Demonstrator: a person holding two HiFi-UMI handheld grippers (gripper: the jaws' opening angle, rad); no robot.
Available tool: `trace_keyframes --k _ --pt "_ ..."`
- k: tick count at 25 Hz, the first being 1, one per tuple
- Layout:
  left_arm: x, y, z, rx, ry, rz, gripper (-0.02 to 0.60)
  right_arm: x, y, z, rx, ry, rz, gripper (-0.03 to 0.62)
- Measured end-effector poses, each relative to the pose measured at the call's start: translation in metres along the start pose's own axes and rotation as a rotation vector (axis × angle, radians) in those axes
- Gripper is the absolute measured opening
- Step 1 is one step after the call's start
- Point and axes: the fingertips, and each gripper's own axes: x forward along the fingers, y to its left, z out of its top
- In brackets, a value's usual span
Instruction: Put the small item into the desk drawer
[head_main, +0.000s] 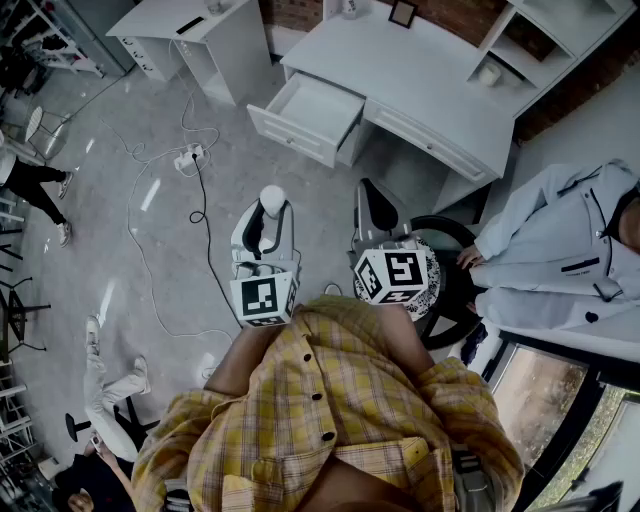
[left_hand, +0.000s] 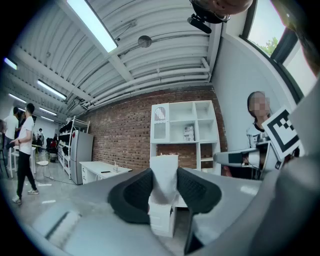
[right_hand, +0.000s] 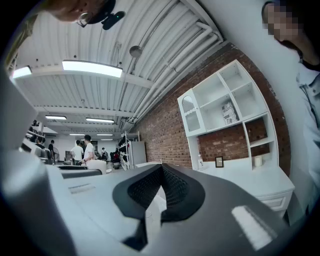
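A small white item (left_hand: 164, 172) stands between the dark pads of my left gripper (left_hand: 164, 176), which is shut on it. From the head view the left gripper (head_main: 270, 205) points up toward the desk, and the white item (head_main: 272, 196) shows at its tip. My right gripper (head_main: 376, 205) is beside it to the right. In the right gripper view its (right_hand: 161, 172) pads meet with nothing between them. The white desk (head_main: 430, 75) stands ahead with its drawer (head_main: 310, 108) pulled out over the floor, well apart from both grippers.
A person in a white coat (head_main: 565, 250) sits at the right beside a black chair (head_main: 452, 290). Cables and a power strip (head_main: 190, 155) lie on the floor at the left. A second white desk (head_main: 200, 35) and a shelf unit (head_main: 545, 40) stand at the back.
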Motion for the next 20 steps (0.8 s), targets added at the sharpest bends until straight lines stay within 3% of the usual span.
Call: trace_keyframes --k 20 --pt "0.01 -0.035 -0.008 0.015 0.016 0.05 0.164 -0.004 -0.019 0.001 0.018 -0.002 0.107 -0.008"
